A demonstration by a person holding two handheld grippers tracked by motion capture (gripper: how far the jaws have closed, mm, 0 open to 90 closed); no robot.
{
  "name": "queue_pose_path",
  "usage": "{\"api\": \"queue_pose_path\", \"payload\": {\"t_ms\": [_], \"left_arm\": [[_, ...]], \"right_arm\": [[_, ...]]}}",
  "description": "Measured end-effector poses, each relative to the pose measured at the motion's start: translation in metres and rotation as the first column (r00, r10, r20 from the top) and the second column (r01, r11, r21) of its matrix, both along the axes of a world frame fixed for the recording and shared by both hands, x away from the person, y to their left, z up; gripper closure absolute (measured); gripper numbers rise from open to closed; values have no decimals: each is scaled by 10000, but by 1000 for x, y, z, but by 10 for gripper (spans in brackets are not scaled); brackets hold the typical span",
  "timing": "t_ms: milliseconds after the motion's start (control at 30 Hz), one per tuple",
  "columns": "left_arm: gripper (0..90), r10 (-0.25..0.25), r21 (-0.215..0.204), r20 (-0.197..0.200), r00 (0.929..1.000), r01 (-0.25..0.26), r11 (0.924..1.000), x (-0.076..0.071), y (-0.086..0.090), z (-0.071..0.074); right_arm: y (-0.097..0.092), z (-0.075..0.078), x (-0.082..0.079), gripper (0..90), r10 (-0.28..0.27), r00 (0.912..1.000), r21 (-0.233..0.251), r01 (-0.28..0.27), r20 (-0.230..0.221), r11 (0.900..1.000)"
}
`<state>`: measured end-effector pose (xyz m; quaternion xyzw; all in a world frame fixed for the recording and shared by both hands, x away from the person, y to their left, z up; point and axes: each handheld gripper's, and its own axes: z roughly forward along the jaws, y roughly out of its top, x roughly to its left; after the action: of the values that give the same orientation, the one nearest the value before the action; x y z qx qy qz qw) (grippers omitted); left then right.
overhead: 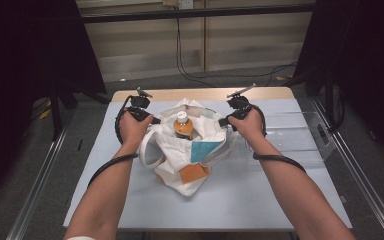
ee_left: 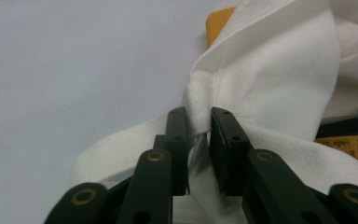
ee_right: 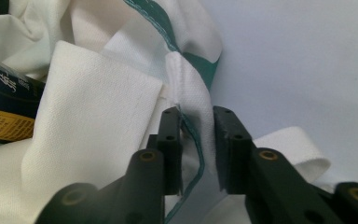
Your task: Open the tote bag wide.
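- The white tote bag (overhead: 192, 150) lies at the middle of the table (overhead: 280, 200), its mouth spread open, with a bottle (overhead: 182, 125) standing inside.
- At the bag's 9 o'clock rim, the left gripper (overhead: 152, 120) has the hem between its jaws, which stand slightly apart, pads not pressing.
- At 3 o'clock, the right gripper (overhead: 225, 121) does likewise: cloth between loosened jaws.
- To release cleanly, I'd open both evenly, then back straight outward so neither snags a handle strap (ee_left: 121, 149).
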<state>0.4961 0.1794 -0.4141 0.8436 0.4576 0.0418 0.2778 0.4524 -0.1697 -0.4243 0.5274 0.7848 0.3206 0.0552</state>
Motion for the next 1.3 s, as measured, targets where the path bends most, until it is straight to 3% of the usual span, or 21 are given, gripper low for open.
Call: {"api": "queue_pose_path", "payload": {"t_ms": [167,300,400,500,633,800,1000,1033,1133,1233,1300], "left_arm": [[558,678,-119,350,9971,-674,9977,-4,6,9],[405,636,-70,697,9955,-633,9980,-6,9,20],[342,547,-145,618,9966,-539,9984,-9,10,29],[332,589,-454,627,9963,-561,9974,-13,10,36],[309,346,-435,656,9972,-318,9985,-18,11,45],[279,250,-775,554,9982,-207,9968,-26,8,52],[265,38,-814,388,9992,-6,9967,-36,5,56],[265,25,-732,527,9986,14,9973,-37,5,57],[259,-7,-875,372,9993,40,9962,-41,4,59],[257,-26,-662,521,9986,61,9978,-45,4,62],[243,-97,-743,479,9988,133,9972,-47,5,63]], "right_arm": [[-1,6,-3,618,-202,9995,54,201,248,9998],[1,10,-6,579,-289,9991,93,286,300,9995],[2,12,-7,508,-275,9993,271,268,250,9993],[3,15,-10,486,-258,9993,333,250,266,9991],[5,19,-14,460,-306,9990,387,293,334,9988],[3,25,-19,411,-340,9983,481,317,478,9983],[2,28,-26,347,-451,9982,588,427,401,9974],[2,28,-27,338,-456,9981,682,426,423,9968],[3,30,-30,315,-497,9976,741,461,479,9962],[3,32,-33,282,-648,9966,742,610,502,9954],[2,34,-34,263,-655,9963,775,612,548,9951]]}}
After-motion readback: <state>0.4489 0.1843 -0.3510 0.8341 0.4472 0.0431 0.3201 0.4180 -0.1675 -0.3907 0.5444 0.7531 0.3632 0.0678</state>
